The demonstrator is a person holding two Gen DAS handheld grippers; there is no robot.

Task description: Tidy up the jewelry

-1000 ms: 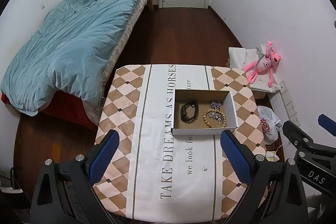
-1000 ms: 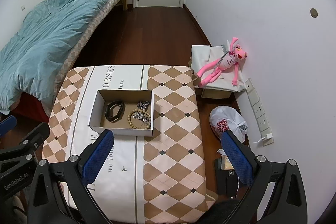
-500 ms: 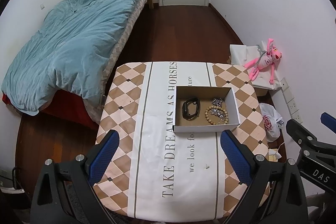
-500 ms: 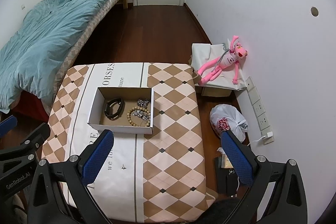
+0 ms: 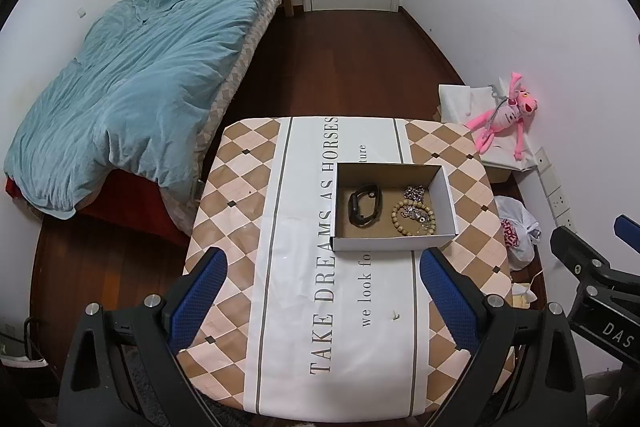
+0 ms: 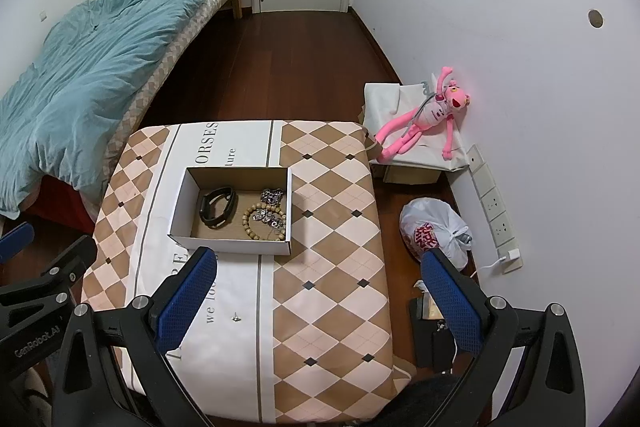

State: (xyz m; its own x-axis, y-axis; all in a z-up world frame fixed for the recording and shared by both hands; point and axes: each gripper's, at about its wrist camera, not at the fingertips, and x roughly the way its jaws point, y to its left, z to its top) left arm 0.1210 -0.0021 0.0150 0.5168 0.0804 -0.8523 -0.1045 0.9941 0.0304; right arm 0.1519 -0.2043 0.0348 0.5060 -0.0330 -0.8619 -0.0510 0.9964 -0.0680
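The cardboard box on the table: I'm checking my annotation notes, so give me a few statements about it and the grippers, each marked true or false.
1. The cardboard box holds a black wristband and a wooden bead bracelet. True.
2. The left gripper is shut on the wristband. False: its jaws are wide open and empty, short of the box.
3. The silver jewelry lies at the right end of the box. True.
4. The pink plush toy sits on the table. False: it lies on a white-covered box beside the table.
5. The right gripper is open. True.
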